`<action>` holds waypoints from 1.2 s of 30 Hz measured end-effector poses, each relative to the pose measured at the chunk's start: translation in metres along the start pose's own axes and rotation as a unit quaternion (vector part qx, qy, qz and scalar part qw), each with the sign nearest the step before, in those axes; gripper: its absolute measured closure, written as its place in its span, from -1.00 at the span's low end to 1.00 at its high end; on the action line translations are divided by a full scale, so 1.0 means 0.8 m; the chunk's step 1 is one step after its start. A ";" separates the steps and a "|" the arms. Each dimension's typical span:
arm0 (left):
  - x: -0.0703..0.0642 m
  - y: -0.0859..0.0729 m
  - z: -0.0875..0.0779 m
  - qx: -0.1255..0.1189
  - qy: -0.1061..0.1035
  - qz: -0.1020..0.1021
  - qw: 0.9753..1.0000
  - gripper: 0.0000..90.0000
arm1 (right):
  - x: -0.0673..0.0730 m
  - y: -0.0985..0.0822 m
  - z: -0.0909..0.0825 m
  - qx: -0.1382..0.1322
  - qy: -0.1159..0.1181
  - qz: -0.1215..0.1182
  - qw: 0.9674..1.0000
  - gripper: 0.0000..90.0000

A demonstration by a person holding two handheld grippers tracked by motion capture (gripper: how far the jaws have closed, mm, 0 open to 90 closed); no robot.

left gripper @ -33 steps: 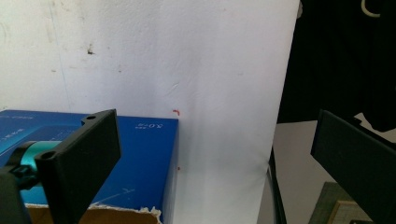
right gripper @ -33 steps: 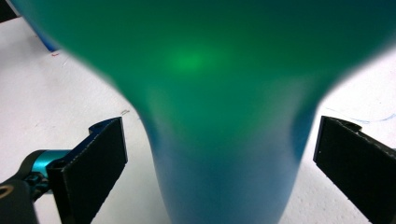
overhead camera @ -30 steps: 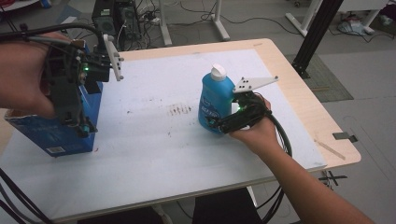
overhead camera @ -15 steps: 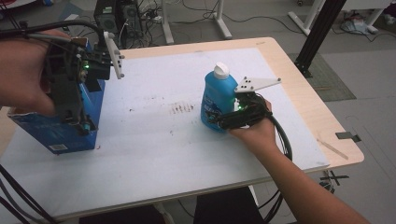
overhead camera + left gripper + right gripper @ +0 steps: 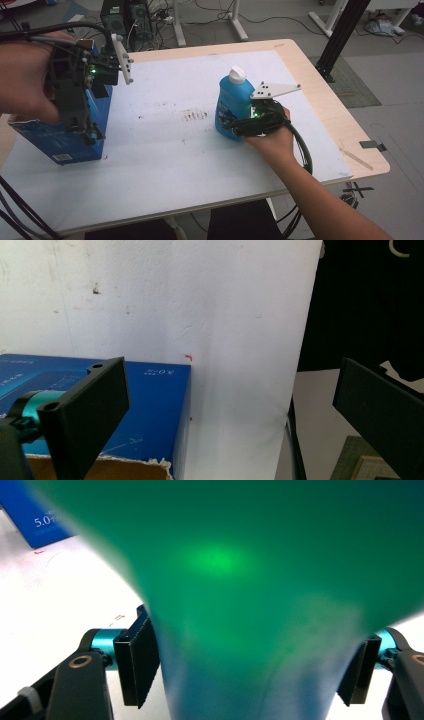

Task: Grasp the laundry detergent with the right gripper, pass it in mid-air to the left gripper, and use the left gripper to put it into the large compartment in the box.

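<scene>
item: blue bottle (image 5: 234,106), translucent plastic with white cap, upright near the middle of the white-covered surface (image 5: 165,165), its waist clamped between the pads of the right tongs (image 5: 239,126), a low side hold that likely keeps it from tipping. item: blue carton (image 5: 60,141), matte printed cardboard with a torn top edge, at the surface's left edge. left tongs (image 5: 87,132) spread wide over its open top, holding nothing, seemingly poised to steady or receive.
</scene>
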State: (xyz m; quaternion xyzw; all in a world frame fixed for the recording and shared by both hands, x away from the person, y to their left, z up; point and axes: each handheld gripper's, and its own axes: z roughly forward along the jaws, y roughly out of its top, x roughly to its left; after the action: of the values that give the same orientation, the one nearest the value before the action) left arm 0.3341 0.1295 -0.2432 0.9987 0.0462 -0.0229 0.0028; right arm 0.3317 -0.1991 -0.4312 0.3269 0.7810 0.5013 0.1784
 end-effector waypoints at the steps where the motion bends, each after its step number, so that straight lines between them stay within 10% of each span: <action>1: 0.000 0.000 0.000 0.001 -0.001 -0.001 1.000 -0.96 | 0.000 0.000 0.000 0.000 0.000 0.000 1.000 -0.42; 36: 0.001 0.003 0.001 0.004 0.000 -0.002 1.000 -0.96 | 0.003 -0.002 0.002 -0.025 -0.003 -0.016 1.000 0.02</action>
State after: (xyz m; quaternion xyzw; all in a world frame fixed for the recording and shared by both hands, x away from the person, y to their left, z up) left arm 0.3353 0.1275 -0.2444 0.9985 0.0486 -0.0236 -0.0012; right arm 0.3307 -0.1969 -0.4331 0.3115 0.7725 0.5172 0.1968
